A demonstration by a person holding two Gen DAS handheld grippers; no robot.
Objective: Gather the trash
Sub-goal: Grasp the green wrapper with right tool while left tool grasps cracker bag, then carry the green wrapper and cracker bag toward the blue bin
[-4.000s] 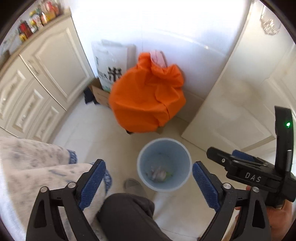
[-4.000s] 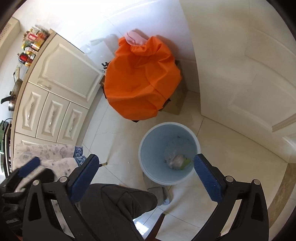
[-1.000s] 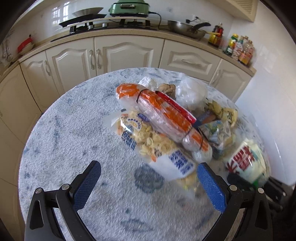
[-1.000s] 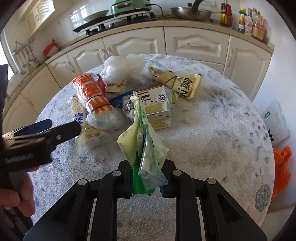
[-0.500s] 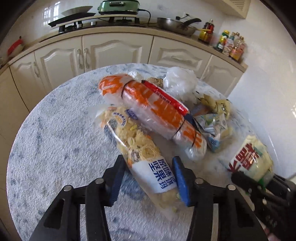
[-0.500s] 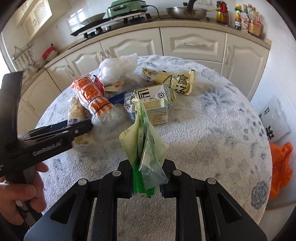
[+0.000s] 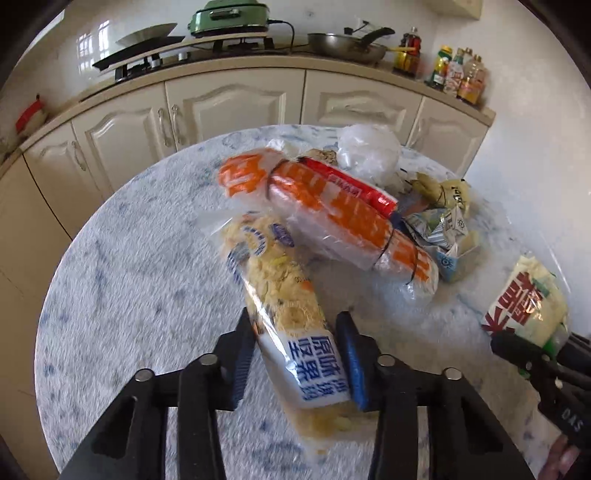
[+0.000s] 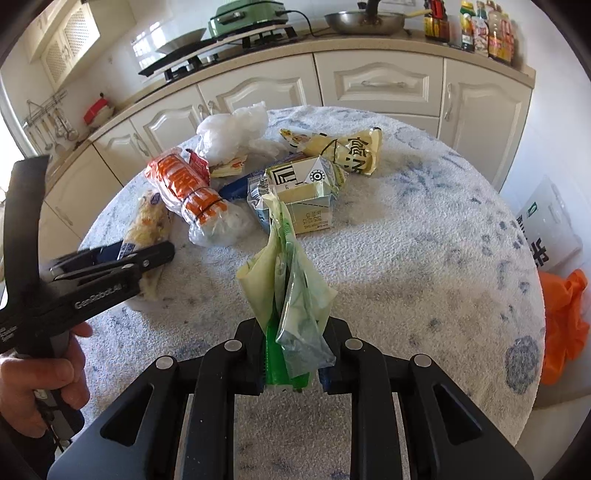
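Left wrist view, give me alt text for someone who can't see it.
The left gripper is shut on a clear snack bag on a round table. More wrappers, including an orange-printed bag, lie behind it.

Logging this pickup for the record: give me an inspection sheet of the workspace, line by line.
Surface: round table under a white, blue-flecked fuzzy cover.
Job's things: clear snack bag with blue lettering, between the left fingers; crumpled green wrapper, between the right fingers.
Clutter: orange-and-white bag, white plastic bag, milk carton, yellow tied packet, grouped on the table.
Grippers: left gripper shut on the snack bag; right gripper shut on the wrapper.
Cables: black cord from the green cooker.
Surroundings: cream cabinets, stove, pan, bottles; orange bag beside the table.
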